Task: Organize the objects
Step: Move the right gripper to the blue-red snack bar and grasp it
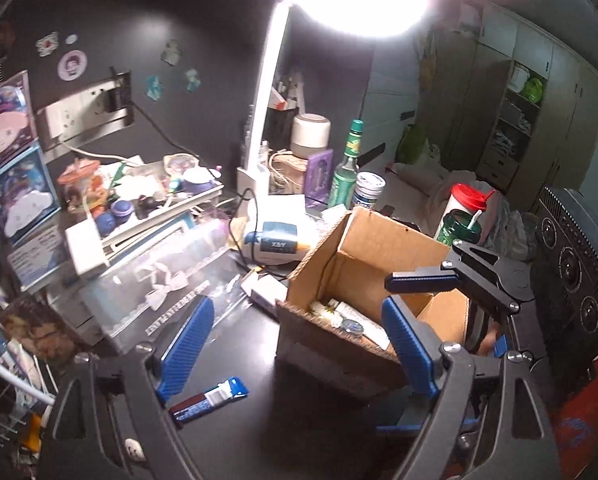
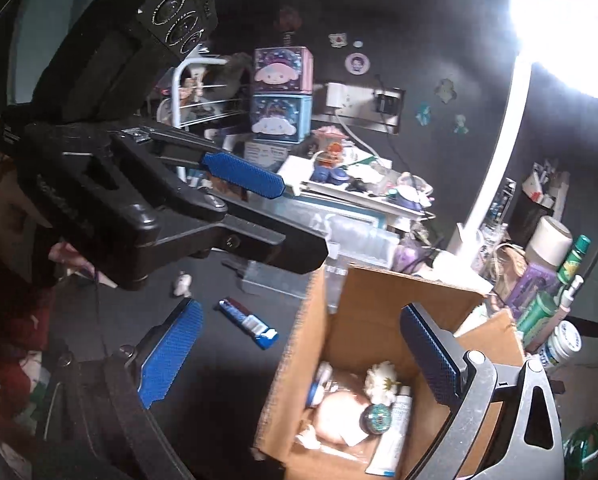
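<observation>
— Fingers on my left gripper (image 1: 295,344) stand wide apart with nothing between the pads; the right gripper (image 2: 299,356) is spread just as wide and empty too.

— Where is the cardboard box?

— I see the cardboard box (image 2: 331,312) on the dark bench (image 1: 235,424), flaps up. My right-side finger on each gripper reaches over its open top. Inside I can make out a white tube (image 2: 393,432), a small round glittery tin (image 2: 377,415), a white flower (image 2: 381,384) and a pale rounded thing I cannot identify.

— Anything loose on the bench?

— I see a blue and dark red packet (image 1: 209,398) lying flat, left of the box and apart from it, near my left finger. Behind the box stand a green bottle (image 1: 347,164) and a white desk lamp (image 1: 267,92), glaring brightly.
</observation>
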`<action>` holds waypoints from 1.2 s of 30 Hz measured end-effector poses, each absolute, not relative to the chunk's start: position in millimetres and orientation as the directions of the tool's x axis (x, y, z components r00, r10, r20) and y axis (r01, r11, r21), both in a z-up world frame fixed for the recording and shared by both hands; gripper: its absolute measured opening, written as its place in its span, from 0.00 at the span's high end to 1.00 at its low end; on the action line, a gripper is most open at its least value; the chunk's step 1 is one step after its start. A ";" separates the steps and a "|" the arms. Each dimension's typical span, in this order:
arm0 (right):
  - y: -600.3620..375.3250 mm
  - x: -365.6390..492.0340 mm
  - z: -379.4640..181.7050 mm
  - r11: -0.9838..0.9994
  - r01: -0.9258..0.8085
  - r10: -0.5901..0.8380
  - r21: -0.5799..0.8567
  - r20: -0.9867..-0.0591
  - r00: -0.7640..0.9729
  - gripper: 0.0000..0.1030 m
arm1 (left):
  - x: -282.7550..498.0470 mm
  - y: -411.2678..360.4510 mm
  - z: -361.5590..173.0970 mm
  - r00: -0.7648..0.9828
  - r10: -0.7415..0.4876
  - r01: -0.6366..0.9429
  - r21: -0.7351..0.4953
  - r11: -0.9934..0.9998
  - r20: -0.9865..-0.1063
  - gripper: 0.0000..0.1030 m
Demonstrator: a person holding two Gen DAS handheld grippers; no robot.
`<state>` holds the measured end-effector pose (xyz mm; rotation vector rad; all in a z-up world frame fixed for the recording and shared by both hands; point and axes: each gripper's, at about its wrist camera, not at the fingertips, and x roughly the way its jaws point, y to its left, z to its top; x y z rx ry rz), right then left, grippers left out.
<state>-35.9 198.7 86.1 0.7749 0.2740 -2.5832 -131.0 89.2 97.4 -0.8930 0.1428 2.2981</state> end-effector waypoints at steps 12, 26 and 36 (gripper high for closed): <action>83.8 -48.2 28.7 -0.688 0.725 -0.577 0.040 -0.636 -0.513 0.24 | -84.5 -43.6 28.0 -0.724 0.318 -0.310 -0.122 -0.943 -0.612 0.19; 65.2 -157.1 -95.4 -0.870 0.491 -0.284 -0.047 -0.766 -0.576 0.34 | -63.5 -86.3 -42.1 -0.698 0.324 -0.211 -0.248 -0.945 -0.639 0.19; 68.0 -166.8 -105.5 -0.856 0.513 -0.341 0.063 -0.815 -0.468 0.27 | -67.1 -85.1 -49.3 -0.680 0.334 -0.213 -0.260 -0.942 -0.653 0.19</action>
